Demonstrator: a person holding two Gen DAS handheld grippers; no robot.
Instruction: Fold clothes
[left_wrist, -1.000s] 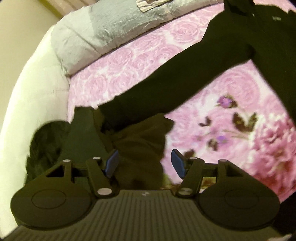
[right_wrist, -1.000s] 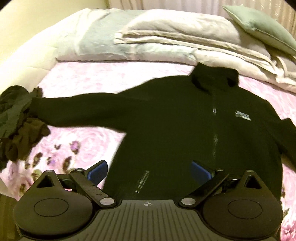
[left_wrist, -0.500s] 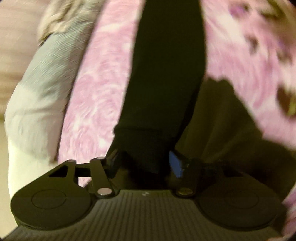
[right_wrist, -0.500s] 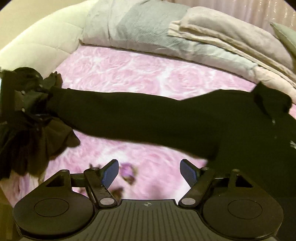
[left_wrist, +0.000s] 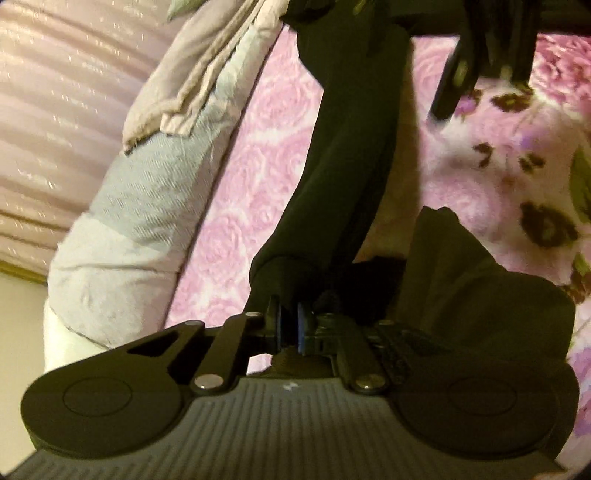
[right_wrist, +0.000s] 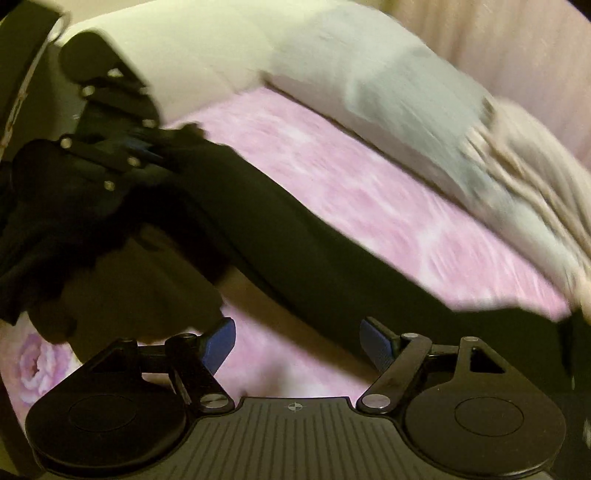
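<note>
We hold the left gripper with its blue pads pressed together on the cuff of the black jacket sleeve. In the left wrist view the sleeve runs upward from the cuff, away from the gripper, over the pink floral bedspread. A heap of dark clothes lies just beside the cuff, to its right. A grey pillow borders the bedspread on the left, with a folded beige blanket resting on it.

We hold the right gripper with its fingers apart and nothing between them, above the bedspread. In the right wrist view the sleeve crosses from the left gripper at upper left to the lower right, just ahead of the right gripper's fingertips. The dark clothes sit below the left gripper. This view is motion-blurred, so fine detail is not readable.
</note>
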